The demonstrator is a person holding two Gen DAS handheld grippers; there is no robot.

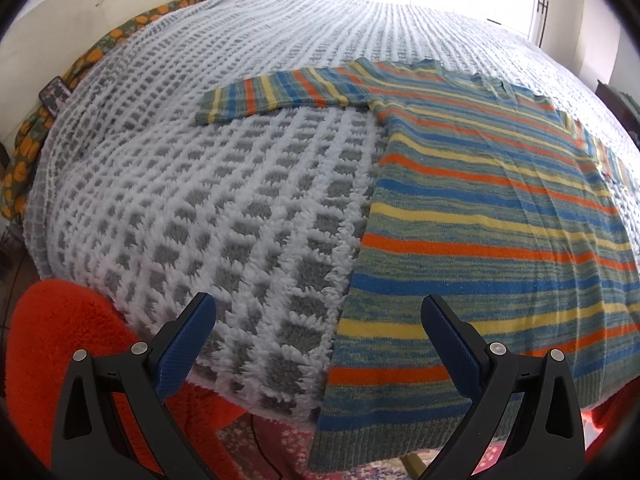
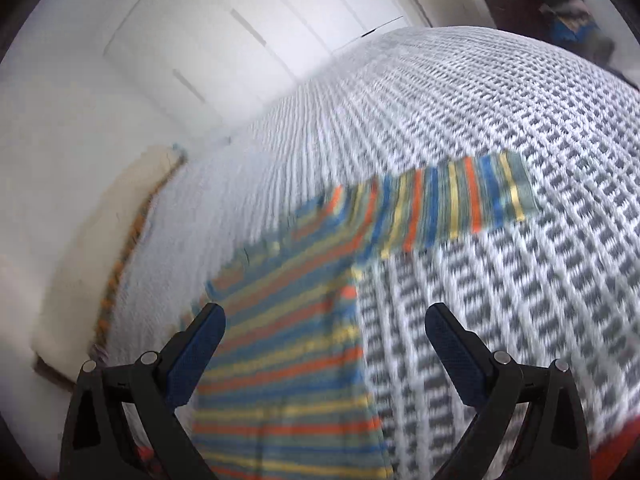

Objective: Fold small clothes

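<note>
A small striped knit sweater [image 1: 488, 216] in green, blue, yellow and orange lies flat on the bed, hem toward me, one sleeve [image 1: 276, 94] spread out to the left. My left gripper [image 1: 320, 312] is open and empty, above the sweater's lower left edge. In the blurred right wrist view the sweater [image 2: 288, 340] lies below and its other sleeve [image 2: 452, 204] reaches right. My right gripper [image 2: 326, 320] is open and empty over the sweater's right side.
A white and grey waffle blanket [image 1: 224, 200] covers the bed. An orange fluffy cloth [image 1: 64, 340] hangs at the near left edge. A phone [image 1: 54, 94] lies at the far left by a floral sheet [image 1: 24, 152]. White wardrobe doors [image 2: 224, 40] stand behind the bed.
</note>
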